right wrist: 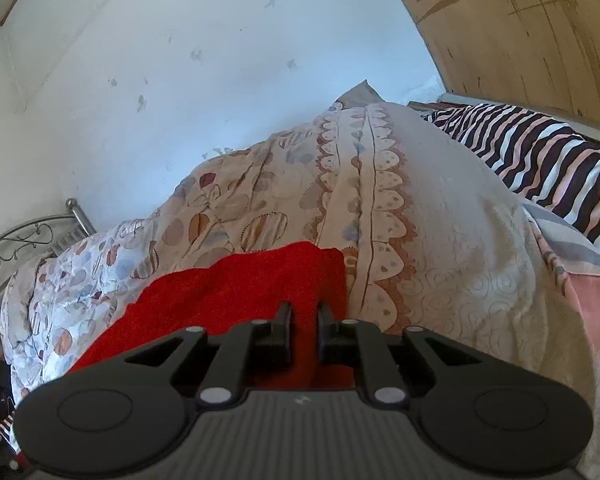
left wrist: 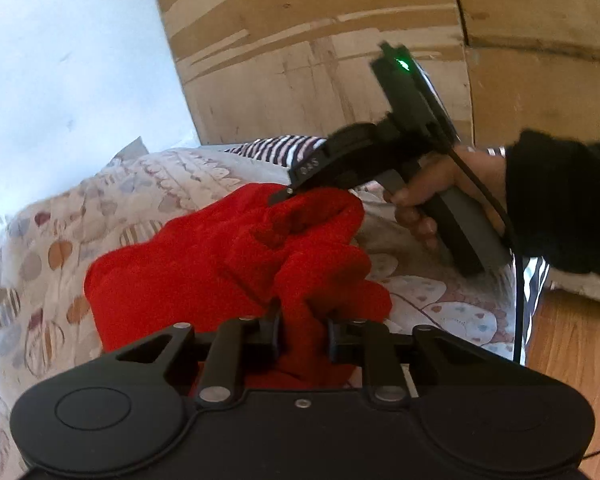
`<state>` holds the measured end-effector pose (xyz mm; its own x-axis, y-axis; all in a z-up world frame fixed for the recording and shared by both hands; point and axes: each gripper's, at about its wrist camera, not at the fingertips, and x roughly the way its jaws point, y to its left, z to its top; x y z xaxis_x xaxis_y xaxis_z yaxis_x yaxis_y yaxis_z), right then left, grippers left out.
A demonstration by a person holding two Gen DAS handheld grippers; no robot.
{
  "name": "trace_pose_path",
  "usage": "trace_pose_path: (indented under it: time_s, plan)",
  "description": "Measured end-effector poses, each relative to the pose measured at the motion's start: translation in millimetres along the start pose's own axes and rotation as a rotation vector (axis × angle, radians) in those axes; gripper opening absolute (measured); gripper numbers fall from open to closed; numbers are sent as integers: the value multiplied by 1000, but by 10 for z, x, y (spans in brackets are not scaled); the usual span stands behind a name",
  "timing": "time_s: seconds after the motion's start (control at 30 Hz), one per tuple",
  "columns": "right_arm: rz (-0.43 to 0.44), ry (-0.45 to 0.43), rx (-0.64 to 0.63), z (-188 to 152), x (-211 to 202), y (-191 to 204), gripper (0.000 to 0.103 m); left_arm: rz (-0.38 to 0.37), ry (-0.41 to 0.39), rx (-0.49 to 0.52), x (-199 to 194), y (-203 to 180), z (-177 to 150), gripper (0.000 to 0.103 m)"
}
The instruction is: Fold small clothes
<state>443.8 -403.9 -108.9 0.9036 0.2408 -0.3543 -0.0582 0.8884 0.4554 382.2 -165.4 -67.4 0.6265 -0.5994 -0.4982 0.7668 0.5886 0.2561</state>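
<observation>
Black grippers (left wrist: 303,330) – silver pivot screws, green light; black sleeve (left wrist: 560,200).

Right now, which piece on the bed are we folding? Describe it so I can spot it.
Find the bed's pale patterned quilt, with a striped cloth at its far edge. On the quilt lies a bunched red garment, pinched by both the left gripper and the right gripper. It is the only plain red thing.

Garment (right wrist: 236,280) on quilt (right wrist: 440,240); striped bedding (right wrist: 540,160) right; wall (right wrist: 180,80) behind.
</observation>
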Motion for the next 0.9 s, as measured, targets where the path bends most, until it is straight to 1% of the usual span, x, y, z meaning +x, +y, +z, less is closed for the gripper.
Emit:
trace_pose_path:
  time_s: [0.03, 0.07, 0.13, 0.17, 0.2, 0.23, 0.27, 0.37, 0.4, 0.43, 0.47, 0.57, 0.63, 0.73, 0.77, 0.83, 0.9]
  plan:
    - [-11, -2, -10, 0, -1, 13, 24, -9, -14, -32, -38, 32, -5, 33]
    - [-23, -7, -24, 12, -10, 47, 36, -19, -29, -74, -87, 74, -9, 37]
    - [-49, -23, -51, 21, -55, 136, 46, -40, -49, -159, -198, 165, -22, 55]
    - [-53, -30, -63, 27, -81, 177, 52, -54, -67, -213, -268, 217, -28, 60]
    - [-55, -40, -78, 28, -121, 224, 55, -60, -85, -258, -329, 252, -36, 69]
    - [-61, -52, -92, 27, -172, 264, 67, -58, -101, -302, -397, 286, -50, 77]
    - [-70, -68, -104, 22, -215, 320, 78, -54, -115, -335, -459, 315, -64, 80]
    - [-71, -119, -142, 3, -358, 501, 93, -16, -148, -421, -654, 408, -79, 88]
    - [-68, -131, -150, -8, -400, 553, 95, 17, -155, -453, -718, 448, -84, 94]
    - [-61, -142, -157, -19, -445, 610, 99, 52, -161, -488, -775, 497, -89, 101]
    - [-52, -152, -163, -36, -496, 659, 103, 92, -162, -529, -821, 562, -104, 102]
    - [-25, -157, -188, -116, -603, 826, 103, 188, -150, -639, -859, 738, -155, 102]
    - [-9, -136, -227, -213, -636, 933, 103, 240, -107, -699, -812, 837, -201, 102]
    - [-50, -109, -299, -414, -645, 1039, 103, 249, -53, -773, -697, 963, -294, 102]
    - [-69, -99, -311, -485, -639, 1060, 103, 247, -41, -786, -666, 975, -324, 102]
    - [-111, -72, -331, -642, -633, 1063, 103, 245, 8, -806, -580, 959, -402, 102]
    - [-176, -57, -346, -801, -644, 1034, 103, 240, 48, -816, -500, 941, -485, 102]
